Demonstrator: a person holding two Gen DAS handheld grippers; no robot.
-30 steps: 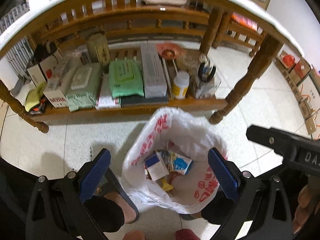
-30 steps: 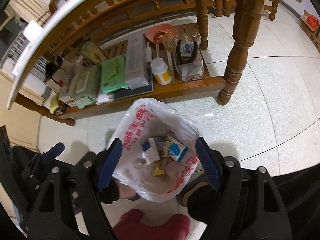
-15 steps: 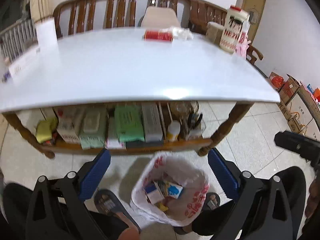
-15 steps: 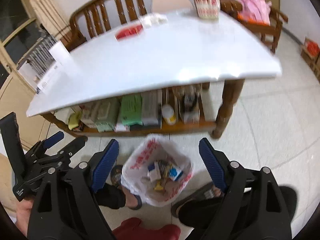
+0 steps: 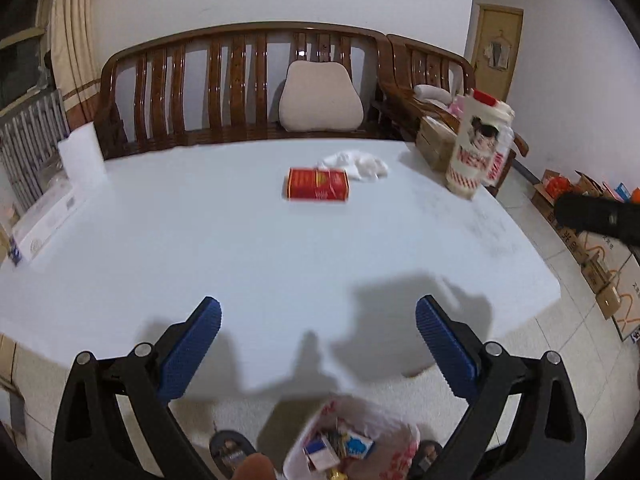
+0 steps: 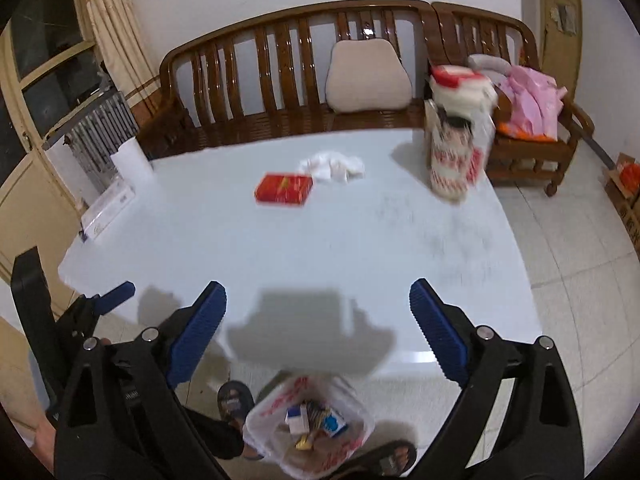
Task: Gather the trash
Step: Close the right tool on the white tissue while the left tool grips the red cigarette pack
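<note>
Both grippers, left [image 5: 318, 340] and right [image 6: 318, 320], have swung up from the bag [image 6: 308, 432] on the floor to face the table [image 5: 240, 248]; each is spread wide and holds nothing. That suggests a drop into the bag is done and the next pick is being lined up. The bag now sits below the tools, just off the table's near edge, between the person's feet. Ahead, well apart from the fingers, lie a red box [image 5: 317, 184] and, touching its far corner, a crumpled tissue [image 5: 354, 164]. To the far right stands a tall pack [image 5: 478, 146] near the edge. The tabletop between tools and box is bare, giving open room to reach.
</note>
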